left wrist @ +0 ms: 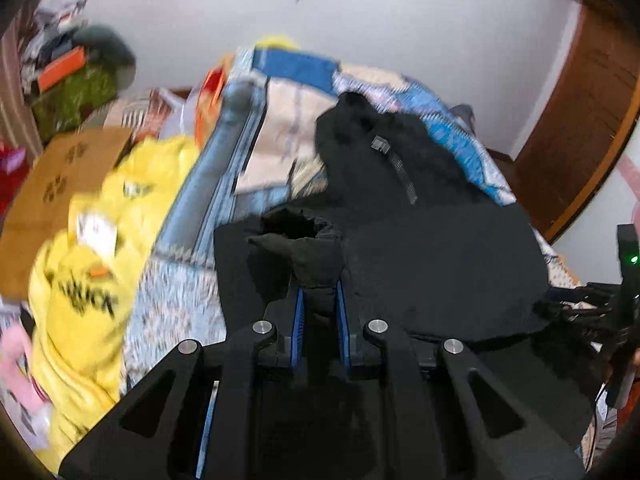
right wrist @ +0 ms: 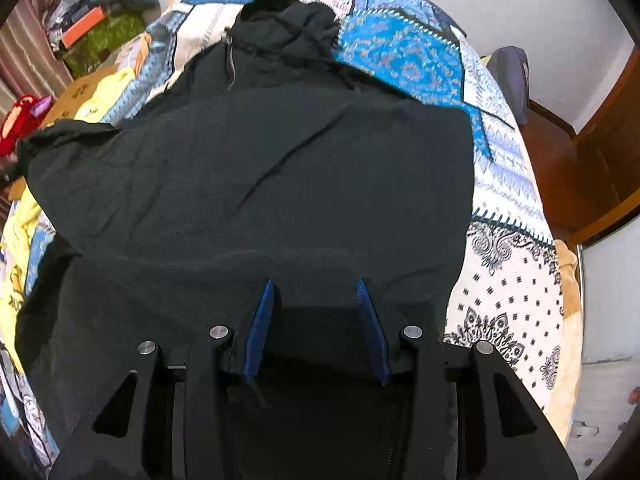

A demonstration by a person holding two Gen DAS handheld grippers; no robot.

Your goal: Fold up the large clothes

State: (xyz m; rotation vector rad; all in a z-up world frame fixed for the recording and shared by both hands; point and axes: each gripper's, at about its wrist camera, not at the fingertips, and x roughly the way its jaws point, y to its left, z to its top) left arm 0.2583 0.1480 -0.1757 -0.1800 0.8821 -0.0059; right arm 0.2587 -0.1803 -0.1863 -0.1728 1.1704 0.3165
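A large black hooded garment (right wrist: 260, 160) lies spread over the bed, its hood (right wrist: 288, 20) at the far end. In the left wrist view the same garment (left wrist: 420, 248) fills the middle. My left gripper (left wrist: 320, 286) is shut on a bunched black sleeve end (left wrist: 308, 248), which sticks up from between the blue pads, lifted over the garment's left side. My right gripper (right wrist: 315, 282) hangs over the garment's near edge. Its blue pads (right wrist: 262, 320) stand apart, and only dark cloth shows beneath them, with nothing pinched.
A blue and white patterned bedspread (right wrist: 512, 280) covers the bed. Yellow clothes (left wrist: 92, 280) and a cardboard box (left wrist: 68, 176) lie off the bed's left side, with more clutter behind. A wooden door (left wrist: 580, 120) stands at the right. A black device with a green light (left wrist: 626, 264) shows at the right edge.
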